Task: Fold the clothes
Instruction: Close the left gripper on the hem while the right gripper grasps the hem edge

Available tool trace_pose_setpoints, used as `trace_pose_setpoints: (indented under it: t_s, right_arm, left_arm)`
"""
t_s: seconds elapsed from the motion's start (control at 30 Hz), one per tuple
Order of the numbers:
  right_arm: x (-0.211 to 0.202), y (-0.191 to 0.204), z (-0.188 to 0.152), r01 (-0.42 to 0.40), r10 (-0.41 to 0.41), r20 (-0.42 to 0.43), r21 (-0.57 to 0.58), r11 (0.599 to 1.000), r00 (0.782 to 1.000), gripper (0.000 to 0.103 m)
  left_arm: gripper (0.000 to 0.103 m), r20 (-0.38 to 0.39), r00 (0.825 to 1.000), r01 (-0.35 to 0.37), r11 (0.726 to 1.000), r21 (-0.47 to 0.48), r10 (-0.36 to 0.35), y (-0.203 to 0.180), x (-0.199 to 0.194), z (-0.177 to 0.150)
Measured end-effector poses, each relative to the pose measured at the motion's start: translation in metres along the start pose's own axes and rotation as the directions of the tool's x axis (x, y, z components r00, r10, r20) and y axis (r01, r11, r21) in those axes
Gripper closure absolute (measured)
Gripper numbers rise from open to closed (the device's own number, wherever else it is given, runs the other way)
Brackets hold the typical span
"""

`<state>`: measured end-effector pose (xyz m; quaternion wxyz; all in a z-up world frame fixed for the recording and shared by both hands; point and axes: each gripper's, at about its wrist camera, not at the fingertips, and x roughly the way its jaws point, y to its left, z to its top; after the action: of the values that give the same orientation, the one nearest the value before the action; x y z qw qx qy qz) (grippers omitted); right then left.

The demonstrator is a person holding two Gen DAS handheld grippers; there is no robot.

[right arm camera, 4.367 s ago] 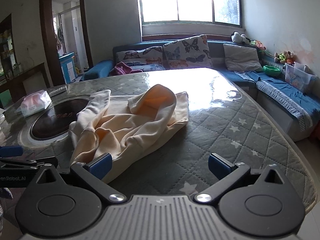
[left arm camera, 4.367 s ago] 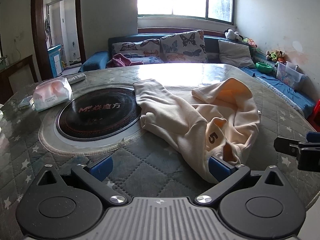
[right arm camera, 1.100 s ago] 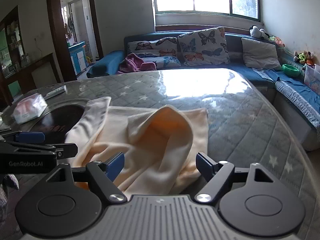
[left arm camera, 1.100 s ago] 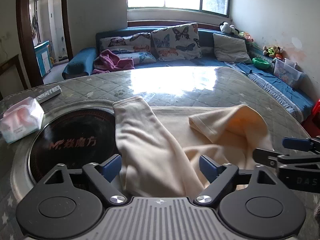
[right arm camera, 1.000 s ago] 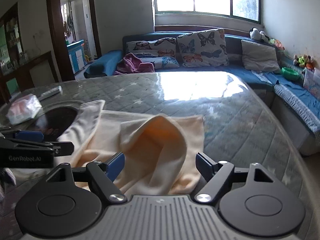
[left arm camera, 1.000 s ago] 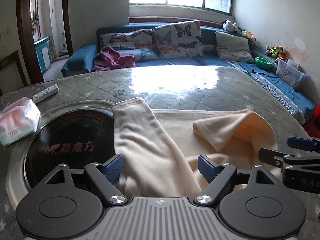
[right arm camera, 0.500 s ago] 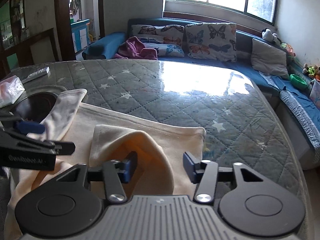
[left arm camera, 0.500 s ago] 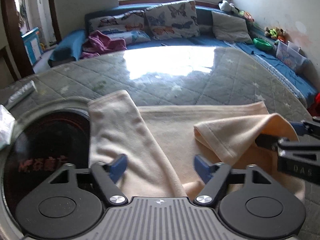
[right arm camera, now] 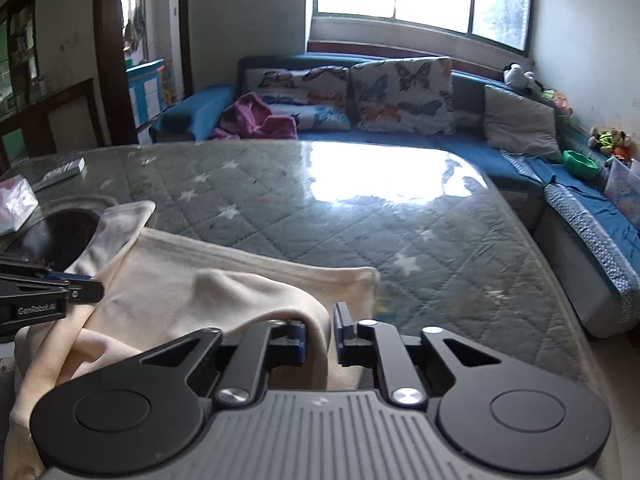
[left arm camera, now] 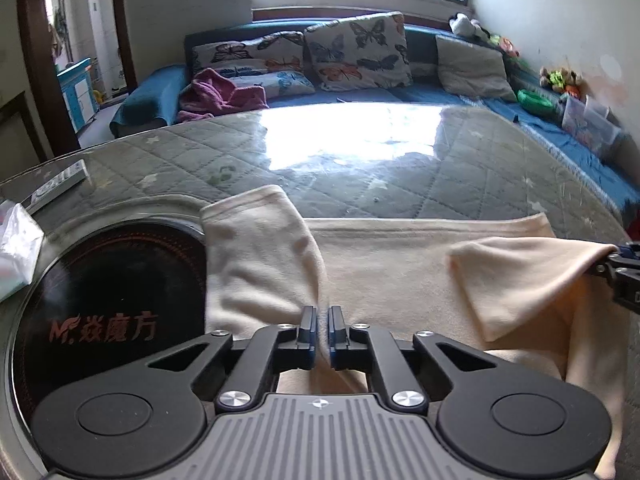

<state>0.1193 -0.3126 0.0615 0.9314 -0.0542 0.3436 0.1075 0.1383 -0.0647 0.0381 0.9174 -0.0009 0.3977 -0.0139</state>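
The cream shirt (left arm camera: 392,276) lies on the desk (left arm camera: 360,160). The left gripper (left arm camera: 321,330) and right gripper (right arm camera: 320,334) are each pinched on its cloth. Lift both together, evenly, so it hangs flat.

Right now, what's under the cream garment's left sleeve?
The cream garment lies on the quilted table cover. Its left sleeve overlaps the black round cooktop and its pale rim. How much of the rim lies beneath is hidden by fabric.
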Motion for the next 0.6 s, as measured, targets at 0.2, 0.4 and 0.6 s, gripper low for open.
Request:
trace_pose_setpoints:
  t_s: [0.2,0.4,0.6]
  right_arm:
    - [-0.027,-0.015,-0.004,0.057,-0.059,0.05,0.037,0.998,0.997,0.097]
    - [-0.065,-0.037,-0.023,0.107,-0.116,0.082,0.106,0.989,0.99,0.097]
    - [-0.101,-0.062,-0.052,0.157,-0.177,0.094,0.189,0.969,0.98,0.097]
  left_arm:
    - [0.099,0.061,0.998,-0.013,0.998,-0.055,0.016,0.018,-0.031,-0.006]
    - [0.099,0.123,0.992,-0.021,0.989,-0.147,0.039,0.057,-0.075,-0.021]
    - [0.1,0.145,0.986,-0.047,0.968,-0.245,0.085,0.104,-0.124,-0.054]
